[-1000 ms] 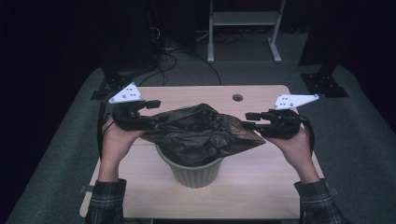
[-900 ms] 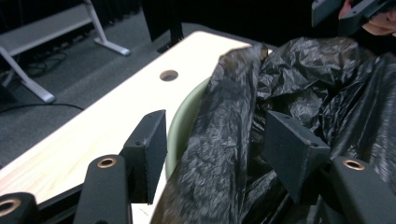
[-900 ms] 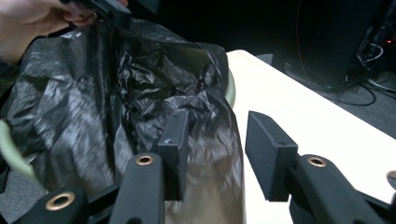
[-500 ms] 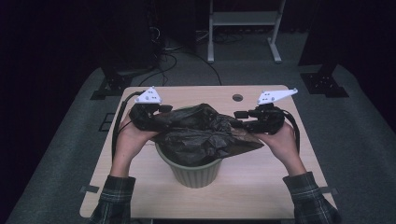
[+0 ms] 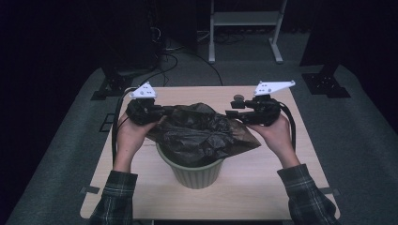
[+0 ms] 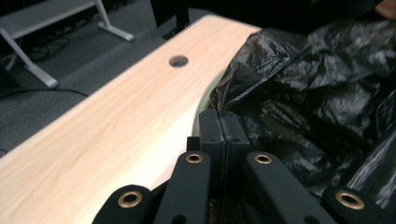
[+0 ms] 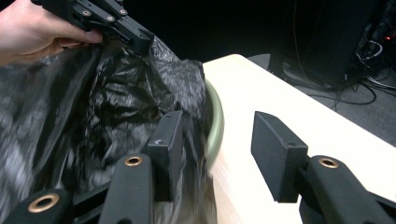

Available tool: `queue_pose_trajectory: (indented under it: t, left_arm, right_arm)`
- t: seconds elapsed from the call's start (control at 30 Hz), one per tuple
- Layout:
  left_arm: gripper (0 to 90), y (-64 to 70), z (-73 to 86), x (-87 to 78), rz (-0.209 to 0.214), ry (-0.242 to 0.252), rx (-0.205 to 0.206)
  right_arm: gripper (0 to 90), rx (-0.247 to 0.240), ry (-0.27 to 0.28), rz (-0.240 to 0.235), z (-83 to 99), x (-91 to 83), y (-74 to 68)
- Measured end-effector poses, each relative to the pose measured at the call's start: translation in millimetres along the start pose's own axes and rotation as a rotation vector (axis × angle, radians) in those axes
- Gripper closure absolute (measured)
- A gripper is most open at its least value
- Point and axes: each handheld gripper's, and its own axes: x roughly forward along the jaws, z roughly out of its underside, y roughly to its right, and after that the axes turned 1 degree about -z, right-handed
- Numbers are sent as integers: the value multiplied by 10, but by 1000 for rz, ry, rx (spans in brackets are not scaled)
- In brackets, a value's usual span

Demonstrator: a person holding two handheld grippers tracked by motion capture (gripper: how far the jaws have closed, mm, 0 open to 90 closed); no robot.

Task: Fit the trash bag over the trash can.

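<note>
One black bag, one green bin, two claws.

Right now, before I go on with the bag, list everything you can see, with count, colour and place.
Bin bag: one, black, crumpled over the bin's mouth.
Bin: one, pale green, ribbed, middle of the table.
Table: one, light wood, with a round hole near its far edge.
Metal stand: one, grey, on the floor beyond the table.
Cables: several, black, on the floor at far left.
Left gripper: one, black, fingers shut on the bin bag's edge.
Right gripper: one, black, fingers open at the bag's other side.
Hands: two, checked sleeves.
</note>
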Motion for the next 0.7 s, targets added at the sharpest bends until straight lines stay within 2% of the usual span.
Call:
queue_pose_trajectory:
  t: [0.1,0.2,0.23,0.27,0.3,0.33,0.37,0.47,0.5,0.53,0.57,0.63,0.7]
  left_arm:
    - [897,-8,-28,-31,-6,9,3]
    - [897,-16,-67,-60,-9,23,7]
    - [897,-23,-70,-64,-11,26,8]
    - [897,-35,-68,-69,-16,29,8]
    - [897,-54,-64,-71,-24,31,4]
    - [897,-54,-64,-71,-24,31,4]
    - [897,-106,-50,-63,-27,26,-5]
    - [897,-146,-39,-15,-25,15,-9]
    - [897,-176,-28,72,-42,-13,-9]
    - [897,-176,-28,72,-42,-13,-9]
    - [897,-194,-18,123,-48,-30,-11]
    - [897,-261,38,264,-57,-83,-29]
    - [897,-280,64,302,-50,-95,-40]
  right_arm:
    - [519,-6,-8,-15,-83,100,3]
    - [520,-10,-36,-52,-181,338,5]
    - [549,-9,-61,-59,-186,416,10]
    - [693,-16,-88,-64,-180,467,12]
    - [807,-26,-111,-57,-163,494,13]
    - [843,-34,-119,-35,-145,503,26]
    - [895,-22,-114,-29,-128,497,51]
    - [900,0,-78,-1,-88,457,145]
    - [900,6,-74,14,-81,460,172]
    - [900,6,-74,14,-81,460,172]
    - [899,8,-72,47,-72,467,197]
    - [900,19,-92,80,-27,540,273]
    - [900,17,-113,96,1,583,296]
